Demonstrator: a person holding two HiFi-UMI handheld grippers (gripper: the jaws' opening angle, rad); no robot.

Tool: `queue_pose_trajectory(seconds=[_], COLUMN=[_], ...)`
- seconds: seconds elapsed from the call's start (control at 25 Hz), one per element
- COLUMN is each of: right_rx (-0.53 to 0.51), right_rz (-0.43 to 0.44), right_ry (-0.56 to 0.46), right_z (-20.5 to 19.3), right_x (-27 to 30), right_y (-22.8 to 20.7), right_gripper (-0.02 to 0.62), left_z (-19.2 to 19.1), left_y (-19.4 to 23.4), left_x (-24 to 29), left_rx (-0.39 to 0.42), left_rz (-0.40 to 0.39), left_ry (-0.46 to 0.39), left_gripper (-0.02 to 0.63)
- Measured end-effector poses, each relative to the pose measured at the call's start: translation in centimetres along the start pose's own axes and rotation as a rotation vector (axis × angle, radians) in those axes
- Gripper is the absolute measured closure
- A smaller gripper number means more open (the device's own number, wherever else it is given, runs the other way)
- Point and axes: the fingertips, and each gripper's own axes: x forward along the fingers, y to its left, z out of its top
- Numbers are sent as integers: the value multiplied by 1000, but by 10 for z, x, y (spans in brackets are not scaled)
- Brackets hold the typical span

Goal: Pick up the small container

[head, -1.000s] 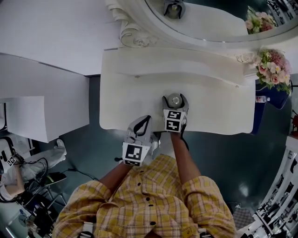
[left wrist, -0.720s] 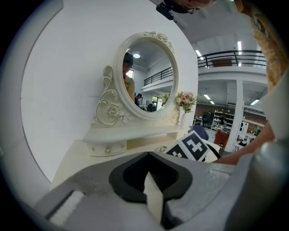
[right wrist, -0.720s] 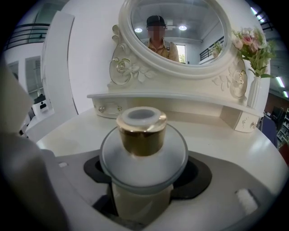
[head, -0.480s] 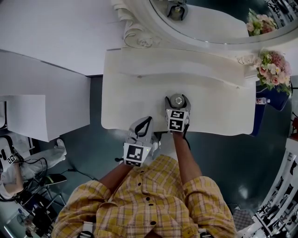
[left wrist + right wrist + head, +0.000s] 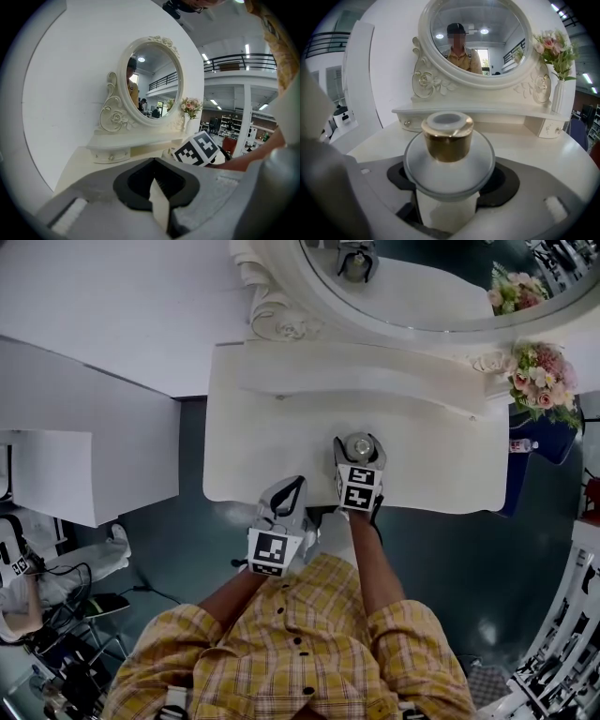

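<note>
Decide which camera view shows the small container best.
The right gripper view: the small container fills the centre, gold cap and frosted round body clear, between the jaws. The head view shows only its top, tiny. The left gripper view does not show it.

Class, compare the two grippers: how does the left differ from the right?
The left gripper has its jaws together and empty; the right gripper has its jaws gripping the small container. The left gripper is back at the near edge of the table; the right gripper reaches further over it. Both carry marker cubes.
</note>
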Motion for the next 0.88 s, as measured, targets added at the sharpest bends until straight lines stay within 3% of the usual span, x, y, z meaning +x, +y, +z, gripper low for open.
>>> queue_pose_trajectory(seconds=[0.88], right_rx=[18], right_rz=[16], right_ry=[-64], right_z=[25], right_x=[-61], right_y=[-5], right_gripper=[258], left_z=[35], left_y=[-10], left_x=[-18], left_rx=[24], left_rz=[4], left_ry=[-89], left_gripper=[606])
